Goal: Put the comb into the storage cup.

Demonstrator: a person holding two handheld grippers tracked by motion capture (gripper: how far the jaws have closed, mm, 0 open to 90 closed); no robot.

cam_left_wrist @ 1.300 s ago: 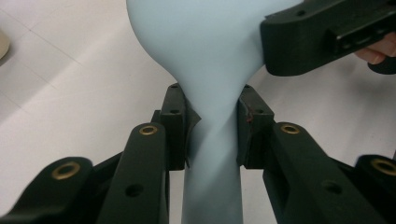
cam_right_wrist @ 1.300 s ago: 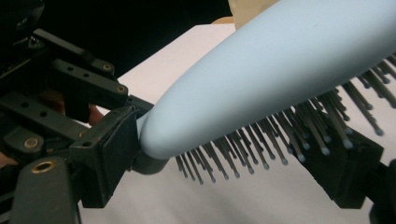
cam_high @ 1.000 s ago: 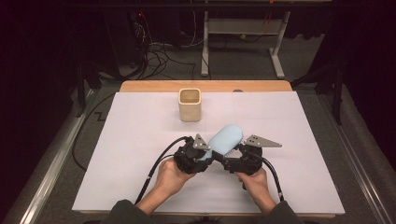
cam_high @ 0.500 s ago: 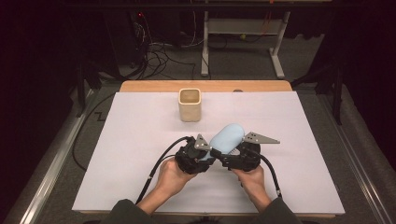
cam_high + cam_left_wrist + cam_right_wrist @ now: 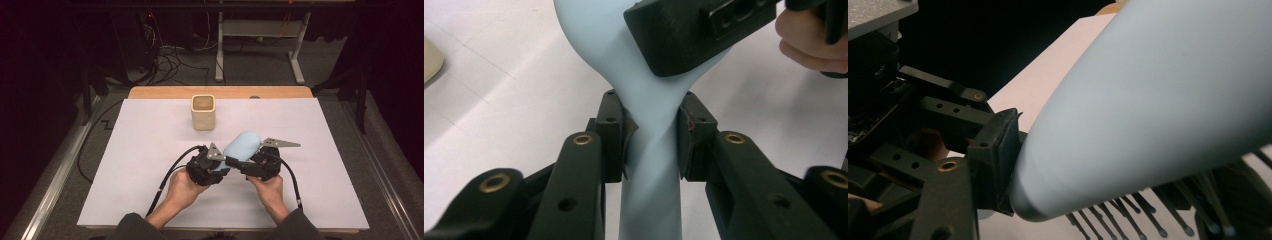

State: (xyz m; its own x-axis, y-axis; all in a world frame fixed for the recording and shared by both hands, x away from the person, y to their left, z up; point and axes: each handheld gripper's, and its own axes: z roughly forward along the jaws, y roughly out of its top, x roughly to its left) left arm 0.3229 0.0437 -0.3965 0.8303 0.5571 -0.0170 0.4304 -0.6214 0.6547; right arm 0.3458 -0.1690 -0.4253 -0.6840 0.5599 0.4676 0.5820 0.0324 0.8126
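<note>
Pale blue hairbrush sits raised between both hands above the white table cover. The left gripper clamps its narrow handle; the right gripper has just been closing around its broad head. Farther back stands a cream cup.

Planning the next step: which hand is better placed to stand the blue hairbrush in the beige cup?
Probably right. The right gripper jaws have just been closing on the hairbrush head, while the left gripper clamps the handle, which should enter the cup first.
</note>
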